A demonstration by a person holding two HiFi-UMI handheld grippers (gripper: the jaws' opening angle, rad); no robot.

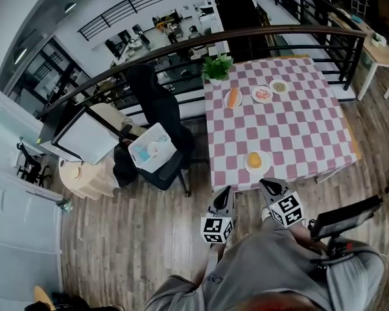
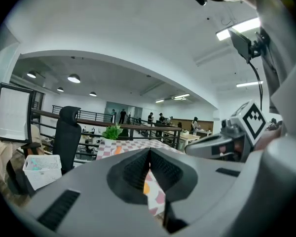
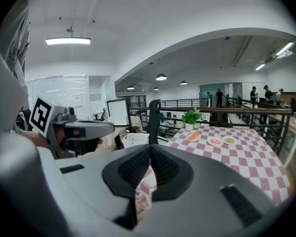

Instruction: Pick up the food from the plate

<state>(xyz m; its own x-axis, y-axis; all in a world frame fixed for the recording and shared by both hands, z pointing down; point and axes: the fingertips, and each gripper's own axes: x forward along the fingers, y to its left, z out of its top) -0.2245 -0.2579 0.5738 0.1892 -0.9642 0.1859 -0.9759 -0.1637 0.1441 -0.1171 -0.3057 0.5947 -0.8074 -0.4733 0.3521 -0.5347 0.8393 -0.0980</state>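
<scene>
A table with a pink-and-white checked cloth [image 1: 298,131] carries several small plates. The nearest plate [image 1: 255,162] holds a round orange-yellow food and lies by the table's near edge. At the far side lie a plate with a long orange food [image 1: 232,98], one with pink food [image 1: 262,94] and one with greenish food [image 1: 279,87]. My left gripper [image 1: 223,193] and right gripper [image 1: 267,185] hang side by side just short of the near edge, both shut and empty. The left gripper view shows a sliver of the orange food [image 2: 146,186] past its shut jaws.
A potted plant [image 1: 217,67] stands at the table's far left corner. Left of the table are a black office chair [image 1: 157,109], a white basket [image 1: 152,149] and a whiteboard [image 1: 87,137]. A dark railing [image 1: 181,44] runs behind. A black stand [image 1: 347,219] is by my right leg.
</scene>
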